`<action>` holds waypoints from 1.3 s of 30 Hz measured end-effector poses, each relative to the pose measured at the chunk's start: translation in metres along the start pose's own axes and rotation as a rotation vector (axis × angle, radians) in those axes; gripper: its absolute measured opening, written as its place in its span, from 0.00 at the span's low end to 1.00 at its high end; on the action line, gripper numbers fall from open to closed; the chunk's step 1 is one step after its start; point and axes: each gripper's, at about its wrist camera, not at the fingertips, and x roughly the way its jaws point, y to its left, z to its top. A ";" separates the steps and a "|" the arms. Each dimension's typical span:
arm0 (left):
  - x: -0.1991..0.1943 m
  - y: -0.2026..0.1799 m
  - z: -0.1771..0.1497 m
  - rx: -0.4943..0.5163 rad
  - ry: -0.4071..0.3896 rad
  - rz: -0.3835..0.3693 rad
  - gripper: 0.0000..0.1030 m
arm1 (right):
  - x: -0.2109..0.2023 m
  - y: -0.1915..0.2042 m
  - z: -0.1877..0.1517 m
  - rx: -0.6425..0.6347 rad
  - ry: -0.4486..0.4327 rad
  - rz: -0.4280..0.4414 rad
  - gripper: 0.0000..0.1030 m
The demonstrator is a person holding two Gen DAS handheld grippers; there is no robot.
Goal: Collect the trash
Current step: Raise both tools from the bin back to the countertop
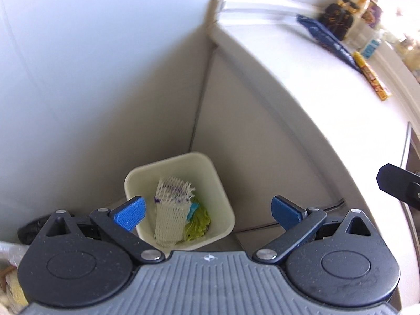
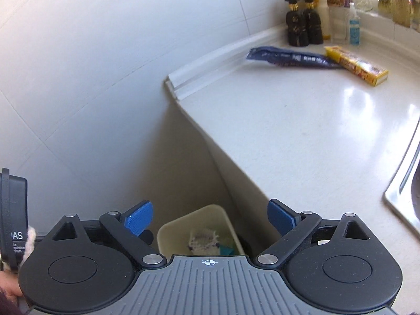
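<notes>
A cream waste bin point(image 1: 223, 204) stands on the floor in the corner between the wall and the counter's side. Inside lie a white foam net sleeve point(image 1: 170, 207), something leafy green point(image 1: 199, 223) and a small teal scrap. My left gripper point(image 1: 208, 214) hangs above the bin, open, nothing between its blue pads. My right gripper point(image 2: 210, 220) is open and empty too, higher up, with the bin point(image 2: 170, 233) below it. On the counter lie a dark blue wrapper point(image 2: 288, 57) and a yellow box point(image 2: 357, 65).
The white counter point(image 2: 302, 131) fills the right side, with dark bottles point(image 2: 304, 26) and jars at its back and a steel sink rim point(image 2: 401, 191) at the right edge. A tiled wall point(image 2: 105, 65) stands on the left. A dark bag point(image 1: 29, 231) lies left of the bin.
</notes>
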 end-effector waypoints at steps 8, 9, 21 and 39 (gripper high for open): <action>-0.005 -0.043 0.029 0.091 -0.049 -0.019 0.99 | -0.022 -0.047 0.018 0.007 -0.108 -0.123 0.98; -0.004 -0.050 0.034 0.100 -0.056 -0.022 0.99 | -0.023 -0.055 0.021 0.015 -0.117 -0.135 0.98; 0.022 -0.136 0.104 0.370 -0.154 -0.065 0.99 | -0.021 -0.149 0.062 -0.003 -0.208 -0.210 0.99; 0.123 -0.246 0.207 0.909 -0.207 -0.145 0.99 | 0.051 -0.285 0.151 -0.180 -0.173 -0.191 0.99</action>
